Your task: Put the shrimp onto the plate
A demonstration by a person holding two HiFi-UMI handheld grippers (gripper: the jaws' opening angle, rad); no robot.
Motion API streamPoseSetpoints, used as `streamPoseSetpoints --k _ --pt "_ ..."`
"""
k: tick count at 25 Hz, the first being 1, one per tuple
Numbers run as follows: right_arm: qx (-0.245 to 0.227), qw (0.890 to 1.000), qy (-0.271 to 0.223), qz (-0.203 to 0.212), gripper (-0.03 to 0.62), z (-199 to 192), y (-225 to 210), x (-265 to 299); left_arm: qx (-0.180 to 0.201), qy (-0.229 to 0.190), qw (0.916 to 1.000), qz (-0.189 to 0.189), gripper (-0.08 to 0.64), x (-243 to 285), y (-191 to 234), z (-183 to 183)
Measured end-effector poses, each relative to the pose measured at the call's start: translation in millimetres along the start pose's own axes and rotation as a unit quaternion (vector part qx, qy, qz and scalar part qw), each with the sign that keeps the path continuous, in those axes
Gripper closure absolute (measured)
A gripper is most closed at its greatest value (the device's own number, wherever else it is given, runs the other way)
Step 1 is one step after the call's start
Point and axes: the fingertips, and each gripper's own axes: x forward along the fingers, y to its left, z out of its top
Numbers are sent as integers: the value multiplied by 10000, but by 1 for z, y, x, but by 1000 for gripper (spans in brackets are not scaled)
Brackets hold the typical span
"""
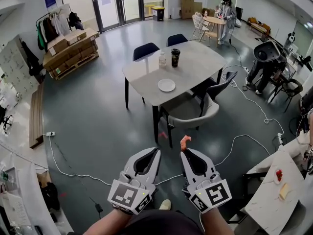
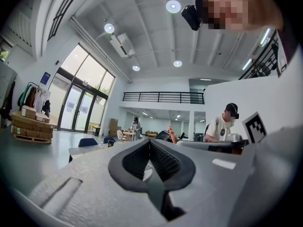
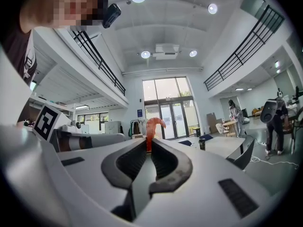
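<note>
An orange-pink shrimp (image 1: 185,142) sticks up from the tip of my right gripper (image 1: 184,151), whose jaws are shut on it; in the right gripper view the shrimp (image 3: 152,129) curls above the jaw tips. My left gripper (image 1: 157,151) hangs beside it with its jaws together and nothing between them. The shrimp (image 2: 173,134) also shows just right of the left gripper (image 2: 149,142) in the left gripper view. A white plate (image 1: 167,85) lies on the near part of the grey table (image 1: 195,62), well ahead of both grippers.
On the table stand a dark cup (image 1: 175,57) and a clear bottle (image 1: 162,59). Chairs (image 1: 195,112) ring the table, one grey chair on its near side. Cables (image 1: 244,138) run across the floor. A white table (image 1: 274,195) with food is at my right.
</note>
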Motion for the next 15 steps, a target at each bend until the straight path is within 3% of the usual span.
streamPoseSetpoints --k 15 --pt "-160 9991 -49 -382 560 7 -47 172 124 -82 9985 -529 552 110 139 18"
